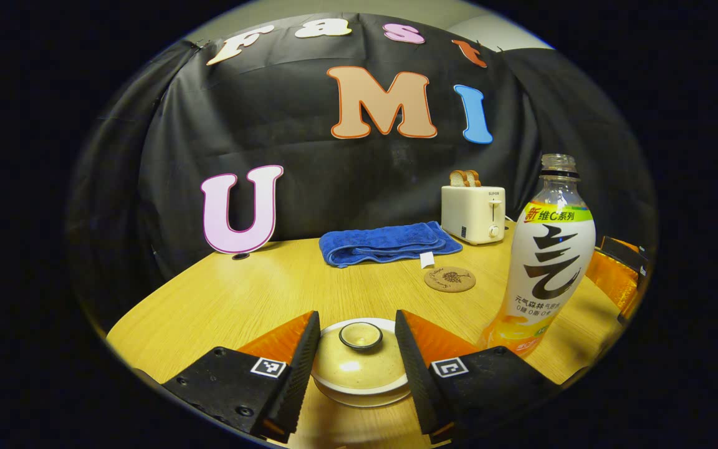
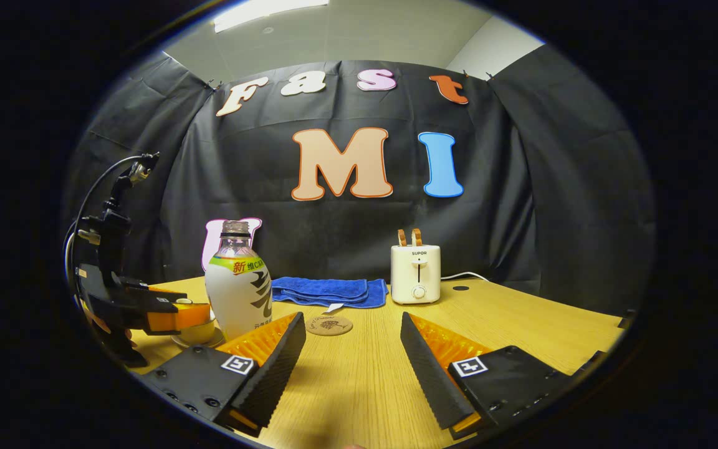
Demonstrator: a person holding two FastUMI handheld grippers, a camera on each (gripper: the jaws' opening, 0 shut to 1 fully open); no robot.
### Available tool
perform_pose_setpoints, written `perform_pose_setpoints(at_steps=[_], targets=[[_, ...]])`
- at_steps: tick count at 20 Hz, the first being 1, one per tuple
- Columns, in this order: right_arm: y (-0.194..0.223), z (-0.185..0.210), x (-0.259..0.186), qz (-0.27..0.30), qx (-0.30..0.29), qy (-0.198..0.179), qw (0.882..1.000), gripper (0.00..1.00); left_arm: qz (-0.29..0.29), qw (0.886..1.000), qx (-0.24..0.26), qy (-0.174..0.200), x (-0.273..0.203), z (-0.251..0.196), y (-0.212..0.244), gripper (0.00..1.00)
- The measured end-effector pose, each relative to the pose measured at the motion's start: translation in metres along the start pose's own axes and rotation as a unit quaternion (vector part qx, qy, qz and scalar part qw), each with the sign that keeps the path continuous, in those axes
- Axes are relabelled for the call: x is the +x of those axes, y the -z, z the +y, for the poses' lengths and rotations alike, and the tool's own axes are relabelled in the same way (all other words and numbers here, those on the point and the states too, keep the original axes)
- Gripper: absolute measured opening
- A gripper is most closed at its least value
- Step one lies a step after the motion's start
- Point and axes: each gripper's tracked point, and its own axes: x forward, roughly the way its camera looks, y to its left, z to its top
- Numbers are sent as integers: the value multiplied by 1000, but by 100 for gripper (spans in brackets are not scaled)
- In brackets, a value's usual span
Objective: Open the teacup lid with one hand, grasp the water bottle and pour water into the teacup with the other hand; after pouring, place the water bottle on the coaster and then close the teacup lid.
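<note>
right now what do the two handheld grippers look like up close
Each gripper, left and right, has two wedge-shaped fingers with ribbed inner faces on black blocky bases, each base carrying a square black-and-white marker. In the right gripper view, black cables loop above the left gripper.

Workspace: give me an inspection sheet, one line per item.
Surface: light wooden table, one dark round hole near the back.
Job's things: cream lidded teacup on its saucer, lid on; uncapped plastic water bottle upright beside it; round cork coaster bare.
Clutter: folded blue towel; cream toaster with bread slices.
Grippers: left tool open, fingers either side of the lid; right tool open over bare table.
Cables: white cord behind toaster; black cable on left tool.
Surroundings: black cloth wall, pale ceiling.
</note>
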Motion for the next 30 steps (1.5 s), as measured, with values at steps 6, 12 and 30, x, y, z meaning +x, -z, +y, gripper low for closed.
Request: perform_pose_setpoints(at_steps=[6, 12, 30], targets=[[1, 2, 0, 3, 0, -5, 1000, 93, -6, 1000, 8, 1, 2, -2, -3, 38], [8, 15, 1, 20, 2, -33, 999, 98, -17, 1000, 0, 7, 1, -3, -7, 22], [11, 93, -17, 27, 8, -134, 991, 98, -46, 999, -17, -9, -43, 34, -23, 21]])
